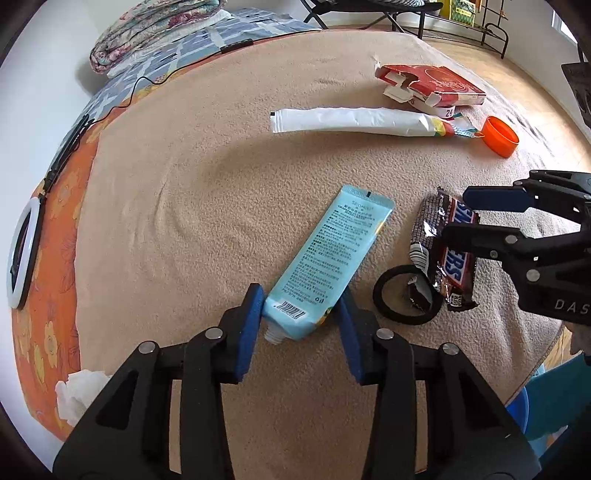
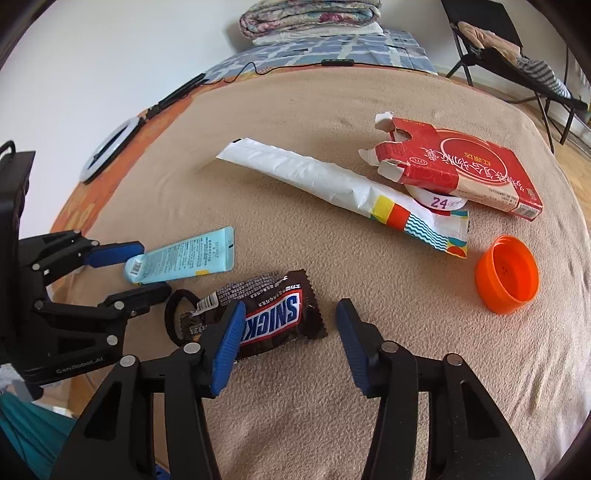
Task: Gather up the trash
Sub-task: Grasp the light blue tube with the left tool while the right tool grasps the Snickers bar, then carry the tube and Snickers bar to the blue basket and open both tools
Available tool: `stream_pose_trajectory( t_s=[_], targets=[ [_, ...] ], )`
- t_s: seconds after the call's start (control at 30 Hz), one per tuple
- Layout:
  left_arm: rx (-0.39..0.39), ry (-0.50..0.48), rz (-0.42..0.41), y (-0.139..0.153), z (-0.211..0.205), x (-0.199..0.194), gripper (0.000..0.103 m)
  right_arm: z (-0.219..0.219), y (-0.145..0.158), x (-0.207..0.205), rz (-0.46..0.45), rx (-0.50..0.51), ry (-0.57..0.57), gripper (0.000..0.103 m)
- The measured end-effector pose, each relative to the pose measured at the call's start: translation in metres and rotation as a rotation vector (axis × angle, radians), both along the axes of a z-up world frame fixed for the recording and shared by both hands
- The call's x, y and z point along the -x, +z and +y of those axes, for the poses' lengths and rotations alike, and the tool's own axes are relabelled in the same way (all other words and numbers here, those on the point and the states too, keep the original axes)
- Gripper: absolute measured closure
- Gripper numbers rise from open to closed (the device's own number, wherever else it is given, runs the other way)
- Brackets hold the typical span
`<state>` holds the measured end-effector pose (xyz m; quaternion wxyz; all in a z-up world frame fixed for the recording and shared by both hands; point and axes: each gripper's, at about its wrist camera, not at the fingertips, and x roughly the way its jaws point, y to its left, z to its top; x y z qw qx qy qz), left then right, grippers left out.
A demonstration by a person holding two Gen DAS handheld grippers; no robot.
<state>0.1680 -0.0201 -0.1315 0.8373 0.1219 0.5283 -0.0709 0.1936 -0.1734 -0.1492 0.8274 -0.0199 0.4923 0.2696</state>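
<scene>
A light blue tube (image 1: 332,251) (image 2: 184,254) lies on the tan blanket (image 1: 203,184). My left gripper (image 1: 299,302) (image 2: 155,267) has its blue pads against both sides of the tube's cap end. To its right lies a brown Snickers wrapper (image 1: 456,266) (image 2: 273,317), partly over a black hair tie (image 1: 384,306) (image 2: 171,314). My right gripper (image 2: 290,332) (image 1: 456,214) straddles the wrapper. Its left pad overlaps the wrapper, while the right pad stands apart from it.
Farther back lie a long white wrapper (image 2: 314,177), a torn red carton (image 2: 461,162) and an orange cap (image 2: 506,273). A crumpled tissue (image 1: 74,395) and a ring light (image 1: 18,254) lie at the bed's left edge. Folded quilts (image 1: 155,26) are at the head, a chair (image 2: 517,55) beyond.
</scene>
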Motion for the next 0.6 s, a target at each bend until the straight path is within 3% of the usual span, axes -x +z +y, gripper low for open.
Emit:
stream_pose_trajectory(
  t_s=[0.07, 0.17, 0.27, 0.43, 0.6],
  targets=[
    [0.009, -0.001, 0.002, 0.000, 0.000, -0.001, 0.073, 0.004, -0.001, 0.003, -0.017, 0.022, 0.011, 0.065],
    [0.012, 0.004, -0.002, 0.000, 0.001, 0.000, 0.079, 0.006, -0.001, 0.005, -0.019, 0.026, 0.033, 0.085],
    [0.030, 0.021, 0.002, 0.001, 0.005, -0.002, 0.082, 0.008, -0.001, 0.007, -0.021, 0.027, 0.042, 0.095],
    [0.060, 0.053, 0.007, 0.002, 0.015, -0.002, 0.082, 0.004, 0.009, 0.008, -0.036, -0.010, 0.031, 0.098],
    [0.065, 0.058, 0.002, 0.003, 0.018, -0.001, 0.082, 0.001, 0.034, 0.014, -0.150, 0.005, 0.005, 0.099]
  ],
)
